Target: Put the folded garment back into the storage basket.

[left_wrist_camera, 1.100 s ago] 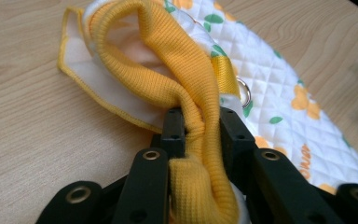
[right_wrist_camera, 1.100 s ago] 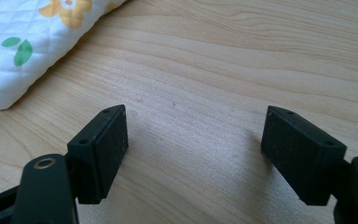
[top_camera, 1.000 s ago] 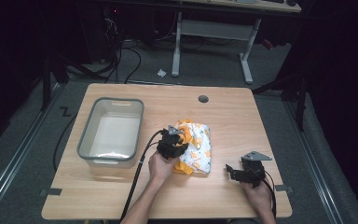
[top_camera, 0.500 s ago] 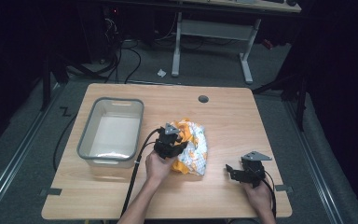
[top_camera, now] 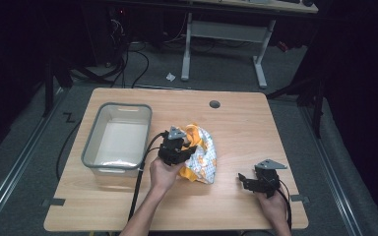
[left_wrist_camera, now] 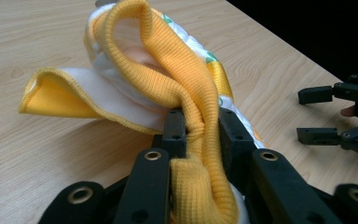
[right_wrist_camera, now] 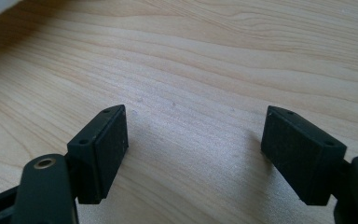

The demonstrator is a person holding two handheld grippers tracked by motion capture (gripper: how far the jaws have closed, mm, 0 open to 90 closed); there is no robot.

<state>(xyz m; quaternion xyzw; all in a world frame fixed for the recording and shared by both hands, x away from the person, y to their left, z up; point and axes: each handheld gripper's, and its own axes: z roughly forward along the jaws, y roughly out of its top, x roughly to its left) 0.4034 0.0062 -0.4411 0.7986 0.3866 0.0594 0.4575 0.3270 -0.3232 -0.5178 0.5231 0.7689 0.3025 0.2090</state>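
Observation:
A small garment of yellow knit and white printed cloth (top_camera: 202, 156) lies bunched on the middle of the wooden table (top_camera: 236, 118). My left gripper (top_camera: 176, 147) is shut on its yellow ribbed edge (left_wrist_camera: 196, 130), which runs up between the two black jaws and lifts off the wood. In the left gripper view the rest of the garment (left_wrist_camera: 121, 88) trails away on the table. My right gripper (top_camera: 246, 181) rests low near the table's front right, open, with bare wood between its pads (right_wrist_camera: 105, 144).
A grey-rimmed clear plastic bin (top_camera: 118, 139) stands left of the garment, close to my left hand. A round cable hole (top_camera: 214, 104) sits at the table's far side. Beyond the table are desk legs (top_camera: 261, 59) and floor cables.
My left gripper has risen and drawn slightly toward the bin, pulling the yellow edge of the garment up with it. The right gripper has stayed put.

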